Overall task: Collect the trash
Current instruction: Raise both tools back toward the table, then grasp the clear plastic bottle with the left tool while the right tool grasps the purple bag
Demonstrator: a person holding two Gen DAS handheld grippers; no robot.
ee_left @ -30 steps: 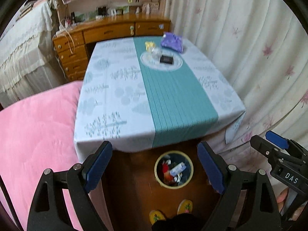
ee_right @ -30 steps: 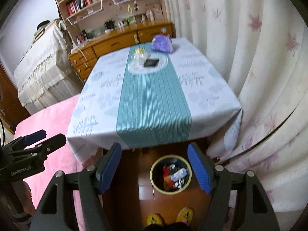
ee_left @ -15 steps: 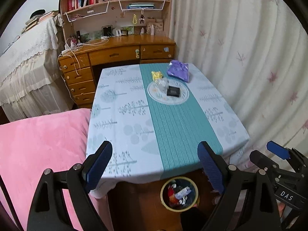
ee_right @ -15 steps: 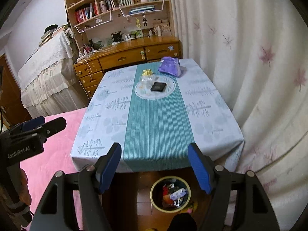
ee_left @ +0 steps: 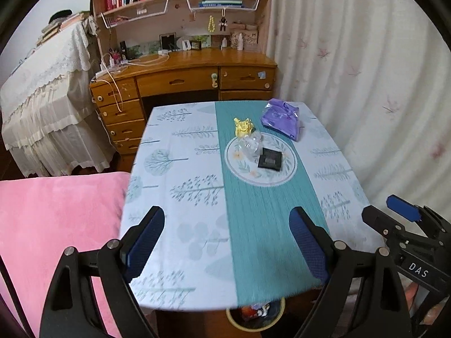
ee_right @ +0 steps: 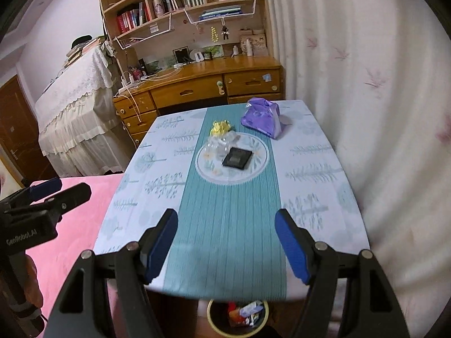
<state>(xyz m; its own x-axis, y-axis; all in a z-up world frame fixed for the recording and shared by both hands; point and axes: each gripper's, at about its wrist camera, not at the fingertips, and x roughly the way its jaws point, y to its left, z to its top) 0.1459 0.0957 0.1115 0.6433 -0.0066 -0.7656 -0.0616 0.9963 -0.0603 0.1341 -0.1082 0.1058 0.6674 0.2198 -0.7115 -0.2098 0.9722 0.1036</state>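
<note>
On the table's far half lie a black square packet [ee_left: 270, 159] [ee_right: 236, 157], crumpled clear plastic [ee_left: 250, 145] [ee_right: 218, 145], a yellow wrapper [ee_left: 243, 126] [ee_right: 221, 128] and a purple bag [ee_left: 280, 118] [ee_right: 262, 117]. The packet and clear plastic rest on a round white mat [ee_left: 287, 170]. A yellow-rimmed bin [ee_right: 238, 317] [ee_left: 255, 314] with trash stands on the floor under the near table edge. My left gripper [ee_left: 227, 242] and right gripper [ee_right: 225, 242] are both open and empty, held above the near edge.
A table [ee_left: 183, 197] with a pale tree-print cloth and a teal runner. Pink bedding [ee_left: 56, 219] on the left. White curtain [ee_left: 366, 70] on the right. Wooden desk [ee_left: 183, 76] with shelves behind the table. A lace-covered piece of furniture [ee_left: 42, 98] at far left.
Both grippers have risen and tilted up, from looking down at the bin and floor to looking across the table top. Both jaws stayed open.
</note>
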